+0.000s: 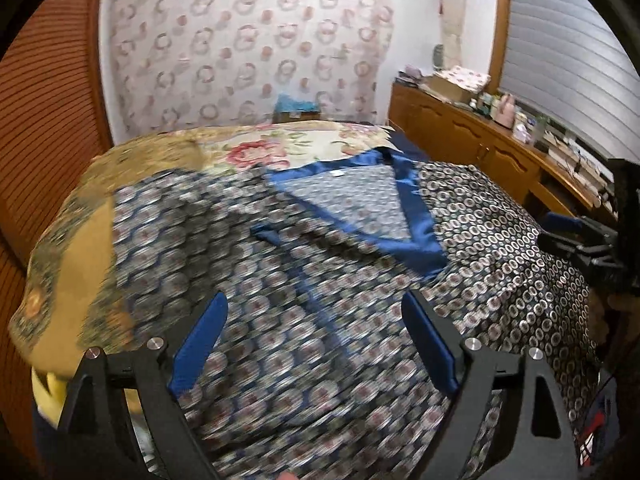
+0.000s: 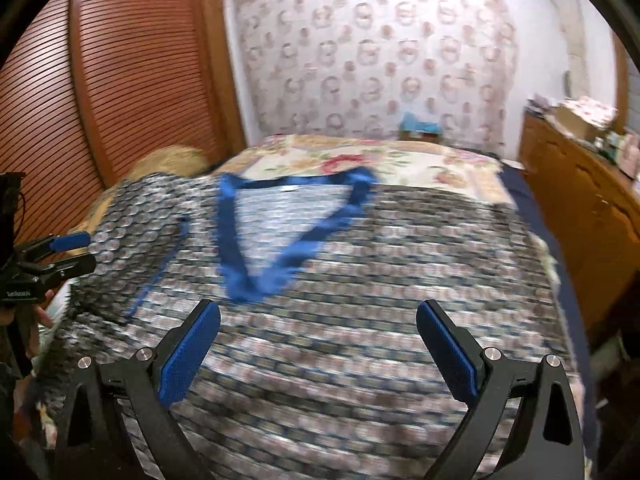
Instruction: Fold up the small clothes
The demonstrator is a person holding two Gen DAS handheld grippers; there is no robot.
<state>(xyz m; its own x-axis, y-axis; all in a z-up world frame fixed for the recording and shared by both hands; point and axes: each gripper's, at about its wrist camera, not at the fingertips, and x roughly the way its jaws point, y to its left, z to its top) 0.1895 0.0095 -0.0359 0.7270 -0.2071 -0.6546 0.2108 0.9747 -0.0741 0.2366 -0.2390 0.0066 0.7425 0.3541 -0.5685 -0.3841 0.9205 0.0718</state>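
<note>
The patterned top (image 1: 320,300) lies spread front-up on the bed (image 1: 256,148), its blue neckline (image 1: 404,216) toward the far end. The left gripper (image 1: 316,340) and the right gripper (image 2: 318,344) both hang over the near part of the top, jaws wide apart with nothing between them. The cloth looks slippery, so a shallow pinch could catch only one layer, or drag the top askew across the bed.

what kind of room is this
Most likely a bedroom in a home. A patterned garment lies spread on a bed with a floral bedspread, a low wooden cabinet cluttered with small items runs along one wall, and slatted wooden doors, perhaps a wardrobe, stand on the other side.
</note>
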